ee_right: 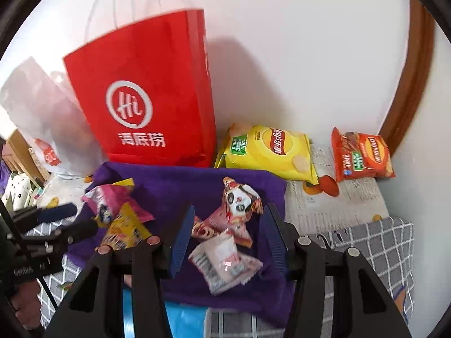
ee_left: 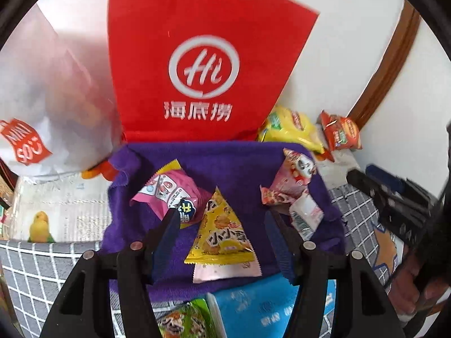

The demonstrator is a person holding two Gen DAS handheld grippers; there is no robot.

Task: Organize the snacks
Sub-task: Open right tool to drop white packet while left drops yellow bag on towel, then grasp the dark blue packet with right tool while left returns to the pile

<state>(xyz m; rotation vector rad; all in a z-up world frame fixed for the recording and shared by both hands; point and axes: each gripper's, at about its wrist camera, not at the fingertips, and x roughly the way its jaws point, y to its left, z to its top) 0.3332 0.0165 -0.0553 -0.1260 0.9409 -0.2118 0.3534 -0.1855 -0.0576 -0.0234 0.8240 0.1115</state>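
Note:
Several small snack packets lie on a purple cloth [ee_left: 234, 163] [ee_right: 197, 183]. My left gripper [ee_left: 222, 219] is open just above a yellow triangular packet [ee_left: 222, 231], with a pink packet [ee_left: 169, 191] by its left finger. My right gripper [ee_right: 229, 219] is open over a pink panda packet [ee_right: 239, 202] and a white-pink packet [ee_right: 225, 262]. A red paper bag [ee_left: 203, 64] [ee_right: 149, 98] stands behind the cloth. A yellow Lay's chip bag [ee_right: 270, 149] [ee_left: 290, 126] and an orange Lay's bag [ee_right: 360, 155] [ee_left: 341, 132] lie at the back right.
A white Miniso bag [ee_left: 42, 98] [ee_right: 42, 129] stands left of the red bag. A blue pack [ee_left: 259, 309] and a green packet [ee_left: 186, 321] lie at the near edge. A white wall and a brown wooden frame [ee_right: 408, 90] close off the back right.

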